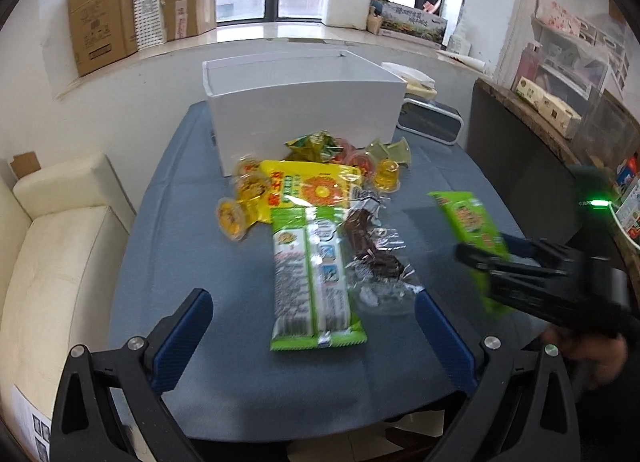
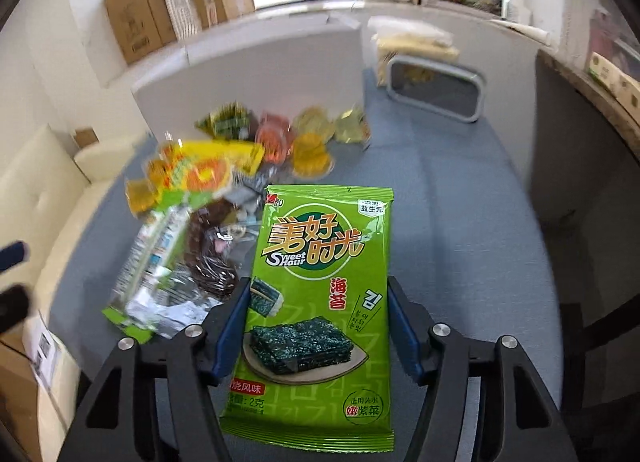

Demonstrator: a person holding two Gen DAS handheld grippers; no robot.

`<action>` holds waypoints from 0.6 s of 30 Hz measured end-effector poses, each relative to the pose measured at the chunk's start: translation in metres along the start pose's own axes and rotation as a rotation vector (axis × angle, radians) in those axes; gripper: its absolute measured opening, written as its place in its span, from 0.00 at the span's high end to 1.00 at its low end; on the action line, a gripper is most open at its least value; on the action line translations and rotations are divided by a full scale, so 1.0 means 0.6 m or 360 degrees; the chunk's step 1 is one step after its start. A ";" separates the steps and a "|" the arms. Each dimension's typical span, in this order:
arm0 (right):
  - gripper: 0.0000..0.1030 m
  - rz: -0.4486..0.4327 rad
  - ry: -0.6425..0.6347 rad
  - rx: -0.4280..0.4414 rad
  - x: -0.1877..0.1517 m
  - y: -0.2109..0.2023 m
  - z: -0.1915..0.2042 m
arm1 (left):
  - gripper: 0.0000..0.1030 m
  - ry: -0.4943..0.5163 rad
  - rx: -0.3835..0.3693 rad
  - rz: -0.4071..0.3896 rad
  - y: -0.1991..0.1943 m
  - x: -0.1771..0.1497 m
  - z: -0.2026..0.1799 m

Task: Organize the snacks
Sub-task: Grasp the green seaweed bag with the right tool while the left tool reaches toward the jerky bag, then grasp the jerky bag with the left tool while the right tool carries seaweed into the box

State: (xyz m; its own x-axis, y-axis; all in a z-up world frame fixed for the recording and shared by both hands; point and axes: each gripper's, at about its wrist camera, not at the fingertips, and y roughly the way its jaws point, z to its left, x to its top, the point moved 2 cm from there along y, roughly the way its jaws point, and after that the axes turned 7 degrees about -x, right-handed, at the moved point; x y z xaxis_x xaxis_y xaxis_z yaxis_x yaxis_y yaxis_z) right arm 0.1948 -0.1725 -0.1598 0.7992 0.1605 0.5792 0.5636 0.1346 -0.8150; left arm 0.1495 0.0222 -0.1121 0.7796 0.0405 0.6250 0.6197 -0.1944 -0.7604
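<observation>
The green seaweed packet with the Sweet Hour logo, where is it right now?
The green seaweed packet sits between the pads of the right hand-held gripper, to the right of the snack pile on the blue table, short of the white box.

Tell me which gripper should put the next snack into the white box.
Probably the right gripper: its jaws flank the green seaweed packet. The left gripper hangs open above the table, holding nothing; the white box lies ahead.

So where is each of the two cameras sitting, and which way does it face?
Left wrist: on the left gripper, angled down over the snack pile toward the white box; its open blue fingers and the right gripper show.
Right wrist: on the right gripper, angled down; its fingers clamp a green seaweed packet.
Shared: that packet, pile, box, blue tablecloth.
</observation>
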 end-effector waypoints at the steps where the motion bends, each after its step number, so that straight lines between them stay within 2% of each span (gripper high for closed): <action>1: 0.34 -0.0018 0.0020 0.0007 -0.002 -0.013 -0.007 | 0.00 0.0011 0.0001 0.0009 0.010 0.003 -0.006; 8: 0.34 -0.0087 0.0138 0.0032 -0.022 -0.103 -0.067 | 0.00 0.0087 0.0031 0.0110 0.123 0.038 -0.062; 13: 0.34 -0.0131 0.0202 0.0000 -0.040 -0.132 -0.105 | 0.00 0.0087 0.0086 0.0227 0.215 0.057 -0.074; 16: 0.34 -0.0146 0.0243 -0.0013 -0.047 -0.142 -0.126 | 0.00 0.0115 0.0151 0.0285 0.252 0.060 -0.073; 18: 0.34 -0.0144 0.0273 -0.0005 -0.049 -0.143 -0.138 | 0.00 0.0161 0.0236 0.0270 0.262 0.061 -0.074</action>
State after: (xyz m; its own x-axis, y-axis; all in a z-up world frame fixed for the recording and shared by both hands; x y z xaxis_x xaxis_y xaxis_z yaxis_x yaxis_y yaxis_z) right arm 0.1404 -0.2699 -0.1085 0.7691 -0.0211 0.6388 0.6351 0.1375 -0.7601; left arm 0.2714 -0.0505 -0.2010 0.8651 -0.0804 0.4951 0.4931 -0.0441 -0.8689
